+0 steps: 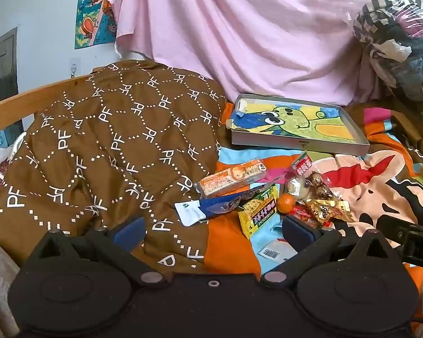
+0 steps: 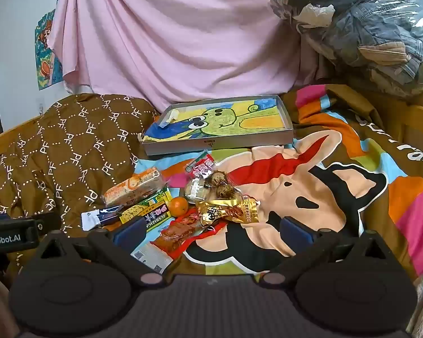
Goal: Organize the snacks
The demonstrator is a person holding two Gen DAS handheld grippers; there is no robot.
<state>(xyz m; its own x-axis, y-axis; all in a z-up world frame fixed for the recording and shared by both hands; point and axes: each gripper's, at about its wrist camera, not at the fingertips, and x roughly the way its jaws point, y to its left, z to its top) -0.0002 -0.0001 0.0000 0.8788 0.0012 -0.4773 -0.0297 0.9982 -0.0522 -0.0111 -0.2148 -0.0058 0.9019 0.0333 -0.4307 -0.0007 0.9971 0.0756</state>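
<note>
Both our left gripper (image 1: 213, 226) and right gripper (image 2: 211, 226) hover with jaws wide apart and empty, because the snacks (image 2: 183, 197) lie heaped on the bed near the shallow box (image 2: 220, 143), awaiting sorting.

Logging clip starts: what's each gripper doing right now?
Left gripper: open, holding nothing.
Right gripper: open, holding nothing.

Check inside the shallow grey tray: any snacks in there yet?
No snacks. The grey tray holds only a cartoon drawing lining its floor, with tape scraps in one corner. What lies beneath the drawing is covered.
</note>
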